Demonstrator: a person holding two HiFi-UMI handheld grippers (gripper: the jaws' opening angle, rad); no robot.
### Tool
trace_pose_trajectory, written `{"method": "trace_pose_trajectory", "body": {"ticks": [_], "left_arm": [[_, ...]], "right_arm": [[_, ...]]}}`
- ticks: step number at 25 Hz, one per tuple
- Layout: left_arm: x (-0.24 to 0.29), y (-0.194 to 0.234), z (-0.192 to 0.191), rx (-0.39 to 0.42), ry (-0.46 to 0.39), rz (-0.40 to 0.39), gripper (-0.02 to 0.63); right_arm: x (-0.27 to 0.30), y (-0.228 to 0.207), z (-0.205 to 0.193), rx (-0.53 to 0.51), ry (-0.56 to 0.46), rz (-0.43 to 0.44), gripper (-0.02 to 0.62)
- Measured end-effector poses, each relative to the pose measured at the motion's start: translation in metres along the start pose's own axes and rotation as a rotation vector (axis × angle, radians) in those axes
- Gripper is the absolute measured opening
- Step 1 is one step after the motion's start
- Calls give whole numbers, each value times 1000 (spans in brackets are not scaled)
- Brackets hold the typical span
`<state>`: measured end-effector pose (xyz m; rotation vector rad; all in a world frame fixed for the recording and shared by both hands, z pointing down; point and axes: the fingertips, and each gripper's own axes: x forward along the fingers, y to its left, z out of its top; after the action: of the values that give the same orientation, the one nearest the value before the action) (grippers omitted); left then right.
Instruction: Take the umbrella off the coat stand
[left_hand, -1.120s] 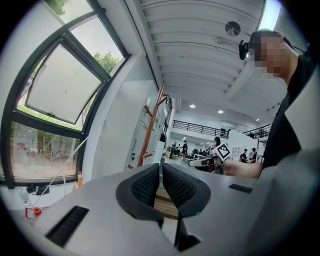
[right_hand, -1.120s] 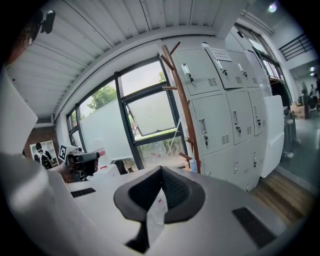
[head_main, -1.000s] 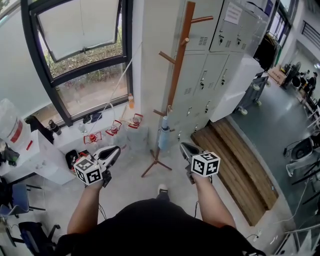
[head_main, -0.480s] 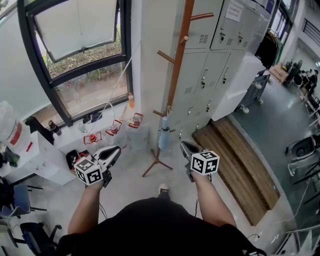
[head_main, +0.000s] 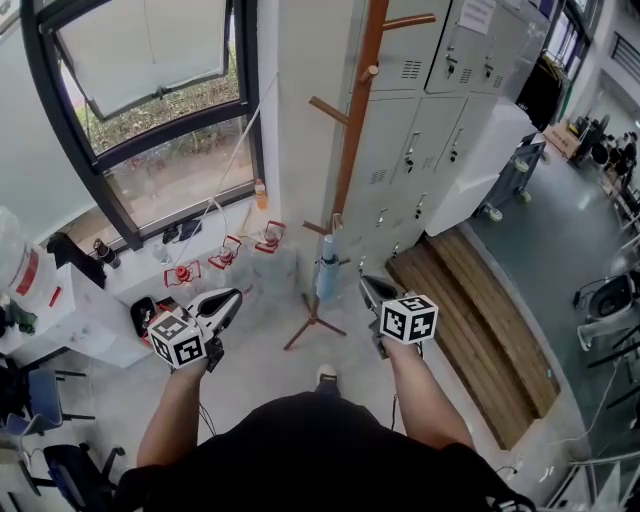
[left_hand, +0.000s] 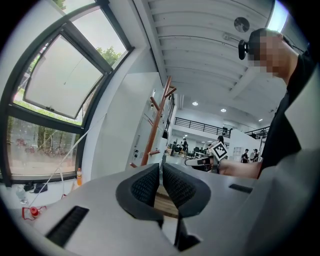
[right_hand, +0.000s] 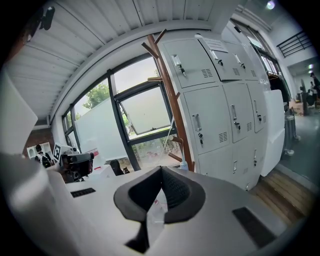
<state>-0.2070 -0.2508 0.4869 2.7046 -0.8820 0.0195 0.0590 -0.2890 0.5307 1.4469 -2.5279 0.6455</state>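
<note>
Two tools held low in front of the body, one in each hand, both aimed toward the coat stand (head_main: 352, 130). Left tool (head_main: 228, 300): jaws pressed together, nothing between them, marker cube resting just above the hand. Right tool (head_main: 370, 291): jaws likewise closed tip to tip, empty, marker cube turned up toward the head camera.

Hanging upright against the lower part of the stand's brown pole, a folded pale-blue umbrella (head_main: 327, 268), its top end up by a low peg and its bottom end above the splayed feet. Seen from the head view between the two tools but beyond them, apart from both. From the right tool's view, only the umbrella's top showing, just over the closed jaws and beside the pole.

Directly behind the stand, a bank of grey lockers (head_main: 425, 110). At the foot of the lockers, to the right, a wooden platform (head_main: 470, 320). To the left, a dark-framed window (head_main: 150, 100) with its upper pane tilted open and an orange bottle (head_main: 260, 195) on the sill. Below the stand, pale floor (head_main: 270, 370), with one shoe tip showing just ahead of the body.
</note>
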Motion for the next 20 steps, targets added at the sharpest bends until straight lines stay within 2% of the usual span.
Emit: {"method": "trace_pose_trajectory", "body": {"ticks": [17, 20], "left_arm": [[67, 56, 7, -34, 27, 22, 37], [76, 63, 10, -33, 29, 28, 37]], "right_arm": [[73, -56, 25, -19, 39, 19, 15], [83, -67, 30, -32, 43, 3, 48]]}}
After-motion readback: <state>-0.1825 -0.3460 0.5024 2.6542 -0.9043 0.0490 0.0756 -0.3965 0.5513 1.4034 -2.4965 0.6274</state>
